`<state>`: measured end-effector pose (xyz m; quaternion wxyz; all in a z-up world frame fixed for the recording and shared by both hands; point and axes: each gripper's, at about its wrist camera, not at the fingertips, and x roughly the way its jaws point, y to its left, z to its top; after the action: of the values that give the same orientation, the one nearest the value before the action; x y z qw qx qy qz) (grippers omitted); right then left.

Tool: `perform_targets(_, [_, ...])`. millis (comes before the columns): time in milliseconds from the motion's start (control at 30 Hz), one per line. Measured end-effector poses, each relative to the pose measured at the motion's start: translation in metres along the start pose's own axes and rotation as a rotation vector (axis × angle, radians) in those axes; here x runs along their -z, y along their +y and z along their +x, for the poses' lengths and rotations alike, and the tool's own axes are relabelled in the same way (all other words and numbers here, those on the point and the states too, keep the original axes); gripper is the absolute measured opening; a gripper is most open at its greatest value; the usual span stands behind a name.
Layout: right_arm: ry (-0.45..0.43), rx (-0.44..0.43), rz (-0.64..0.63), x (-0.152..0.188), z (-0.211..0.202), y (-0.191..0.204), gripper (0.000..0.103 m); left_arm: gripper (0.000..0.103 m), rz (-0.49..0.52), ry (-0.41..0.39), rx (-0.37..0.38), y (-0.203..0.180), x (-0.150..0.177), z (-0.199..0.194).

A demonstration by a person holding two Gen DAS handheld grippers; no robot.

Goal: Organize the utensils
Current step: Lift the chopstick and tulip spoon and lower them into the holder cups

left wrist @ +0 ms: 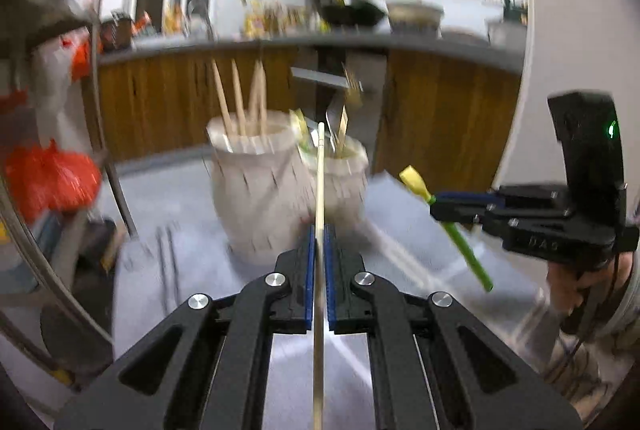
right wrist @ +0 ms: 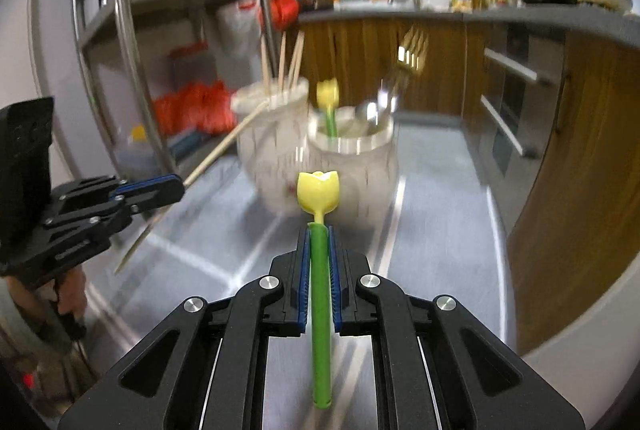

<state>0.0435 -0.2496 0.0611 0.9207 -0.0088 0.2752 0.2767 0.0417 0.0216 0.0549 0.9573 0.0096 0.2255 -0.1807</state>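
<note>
Motion blur is smearing both white jars; roughly four chopsticks are standing in the left one (count uncertain). Left gripper is clamping one chopstick; right gripper is gripping one tulip-tipped green utensil, both near the jars.

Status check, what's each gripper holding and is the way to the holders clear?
Left gripper shut on chopstick. Right gripper shut on tulip utensil. Both white holders ahead, nothing between.
</note>
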Motion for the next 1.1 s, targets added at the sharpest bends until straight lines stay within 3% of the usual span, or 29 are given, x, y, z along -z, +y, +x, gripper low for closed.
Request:
perform_targets(100, [-0.070,-0.002,0.018,-0.028,0.004,-0.003,0.010,0.004,-0.038,-0.099,-0.003,0.011,-0.034,0.001])
perform_targets(300, [-0.222,-0.016,0.075,-0.074,0.018,-0.017,0.010,0.004,-0.141,-0.220,0.022,0.041,-0.084,0.022])
perform_targets(533, [-0.279,-0.045,0.176,-0.093,0.058,-0.042,0.010,0.004,-0.205,-0.278,0.030,0.054,-0.109,0.063])
perform_targets(667, [-0.290,-0.064,0.210,-0.095,0.077,-0.049,0.010,0.004,-0.293,-0.279,0.037,0.067,-0.112,0.090])
perform_targets(833, [-0.308,-0.039,0.195,-0.093,0.089,-0.048,0.010,0.004,-0.279,-0.292,0.002,0.067,-0.106,0.104])
perform_targets(1100, [-0.288,0.026,0.107,-0.076,0.101,-0.034,0.010,0.004,-0.093,-0.307,-0.089,0.041,-0.085,0.109])
